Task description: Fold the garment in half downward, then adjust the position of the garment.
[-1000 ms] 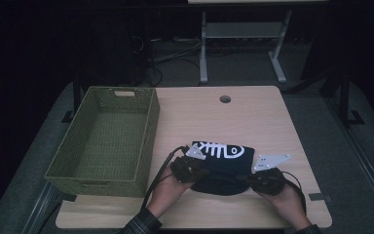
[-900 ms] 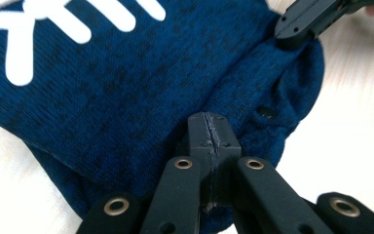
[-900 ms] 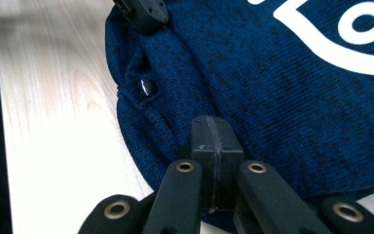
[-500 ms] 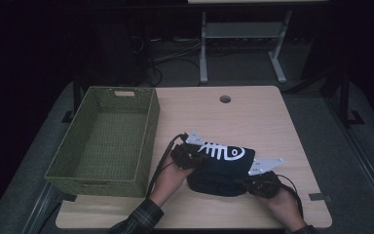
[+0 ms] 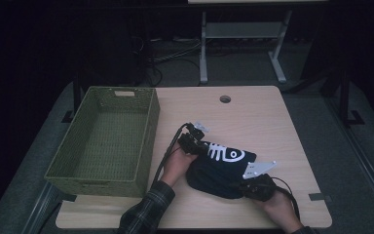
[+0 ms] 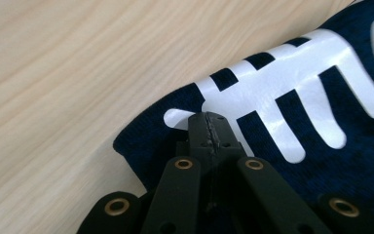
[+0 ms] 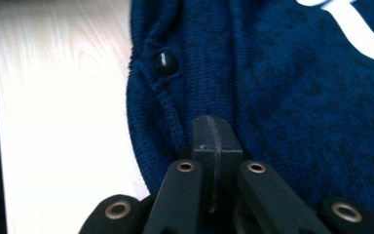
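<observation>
A dark navy knitted garment with a white fish-skeleton print lies on the wooden table, right of centre. My left gripper is shut on its far-left edge; in the left gripper view the jaws meet over the cloth at the print's tail. My right gripper is shut on the near-right edge. In the right gripper view the closed jaws sit on the knit beside a dark button near a seam.
A green woven basket stands empty on the table's left side, close to my left hand. A cable hole sits near the far edge. Bare tabletop lies beyond and to the right of the garment. The surroundings are dark.
My left gripper has moved away from me and a little left with the garment's edge. My right gripper has drawn toward the front edge, so the cloth now lies stretched on a diagonal.
</observation>
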`<state>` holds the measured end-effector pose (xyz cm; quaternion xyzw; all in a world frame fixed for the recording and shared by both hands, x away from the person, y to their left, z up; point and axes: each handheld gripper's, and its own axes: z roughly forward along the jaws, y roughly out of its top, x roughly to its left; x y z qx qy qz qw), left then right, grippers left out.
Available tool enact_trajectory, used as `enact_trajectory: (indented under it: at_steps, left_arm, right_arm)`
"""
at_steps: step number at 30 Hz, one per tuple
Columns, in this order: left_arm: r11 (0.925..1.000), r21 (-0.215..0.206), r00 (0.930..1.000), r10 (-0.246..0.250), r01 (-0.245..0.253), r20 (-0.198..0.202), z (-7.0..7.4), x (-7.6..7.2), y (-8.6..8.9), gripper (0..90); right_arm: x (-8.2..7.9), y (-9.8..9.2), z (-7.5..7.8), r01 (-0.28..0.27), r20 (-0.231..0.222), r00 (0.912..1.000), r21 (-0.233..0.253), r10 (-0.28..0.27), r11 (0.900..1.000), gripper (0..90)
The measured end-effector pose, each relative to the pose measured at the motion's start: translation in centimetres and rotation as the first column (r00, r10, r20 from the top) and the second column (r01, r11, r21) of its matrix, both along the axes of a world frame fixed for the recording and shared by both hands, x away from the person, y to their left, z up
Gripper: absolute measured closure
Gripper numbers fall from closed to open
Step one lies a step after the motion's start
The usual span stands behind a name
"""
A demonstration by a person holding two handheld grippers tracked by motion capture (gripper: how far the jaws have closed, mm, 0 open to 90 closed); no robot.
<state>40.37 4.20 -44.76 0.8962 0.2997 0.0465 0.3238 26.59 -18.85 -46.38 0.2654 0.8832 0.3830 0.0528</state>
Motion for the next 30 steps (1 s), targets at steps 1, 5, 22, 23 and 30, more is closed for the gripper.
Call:
enact_trajectory:
  at_steps: [1,5,22,23,30]
  left_arm:
    - [0.9999,0.006,0.9999,-0.011,0.011,0.003,-0.2,0.2,-0.4,90.0]
    - [0.9995,0.016,0.9995,-0.029,0.029,0.013,-0.2,0.3,-1.0,90.0]
    - [0.9898,-0.134,0.9988,0.047,-0.049,-0.016,2.2,-1.1,2.1,55.4]
    - [0.9882,-0.140,0.9981,0.060,-0.061,-0.014,2.5,-1.5,2.6,49.0]
    - [0.9866,-0.145,0.9971,0.076,-0.074,0.006,3.3,-2.7,3.6,36.4]
  right_arm:
    - [-0.1,0.3,0.0,-0.014,0.005,0.9999,0.001,0.014,1.000,90.0]
    - [-0.4,0.7,-0.1,-0.026,0.005,0.9997,0.003,0.026,1.000,90.0]
    - [-0.6,-1.4,1.5,0.040,0.055,0.9975,0.071,-0.044,0.997,59.5]
    - [-0.7,-1.8,1.6,0.056,0.067,0.9959,0.073,-0.061,0.996,54.8]
    - [-1.0,-3.7,2.1,0.133,0.097,0.9854,0.080,-0.140,0.988,41.9]
